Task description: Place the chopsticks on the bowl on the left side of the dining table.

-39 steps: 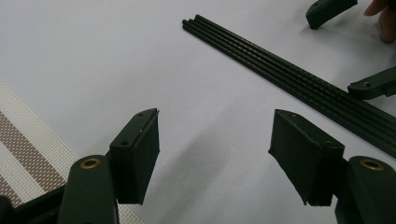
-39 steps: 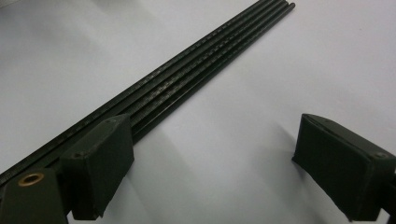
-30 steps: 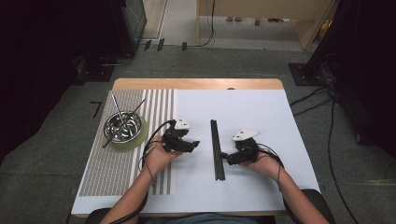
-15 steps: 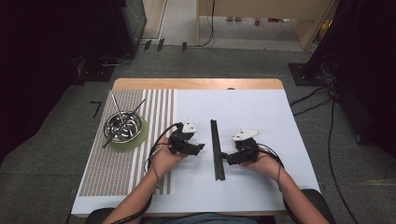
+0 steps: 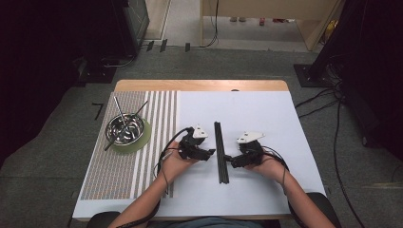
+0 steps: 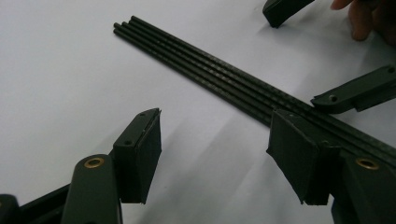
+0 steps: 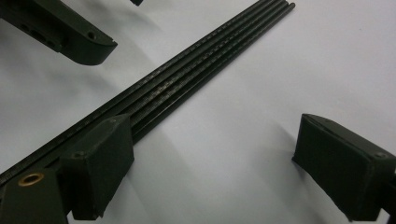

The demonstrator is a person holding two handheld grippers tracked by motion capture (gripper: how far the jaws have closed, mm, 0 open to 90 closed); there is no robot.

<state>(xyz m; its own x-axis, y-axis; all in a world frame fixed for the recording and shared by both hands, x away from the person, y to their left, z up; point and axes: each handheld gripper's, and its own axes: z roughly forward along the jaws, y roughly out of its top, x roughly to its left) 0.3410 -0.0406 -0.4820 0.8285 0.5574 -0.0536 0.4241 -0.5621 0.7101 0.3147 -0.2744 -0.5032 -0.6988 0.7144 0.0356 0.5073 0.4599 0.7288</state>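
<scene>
High view: the black rods (image 5: 219, 152) lie at the frame's centre, long axis top to bottom, between the left gripper (image 5: 210, 153) and the right gripper (image 5: 226, 159).

Left gripper view: jaws apart and empty, having just closed slightly; the rods (image 6: 224, 77) run diagonally behind the right-hand jaw.

Right gripper view: jaws apart, the rods (image 7: 196, 65) behind the left-hand jaw.

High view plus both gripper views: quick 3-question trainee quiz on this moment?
1. True or false: the black rods lie between the left gripper and the right gripper.
2. What is in the steel bowl? A) metal sticks B) a sponge C) coins
3. Fill in: the bowl stands on a green ____, on the striped mat.

Key: 1 true. 2 A. 3 coaster.
</scene>
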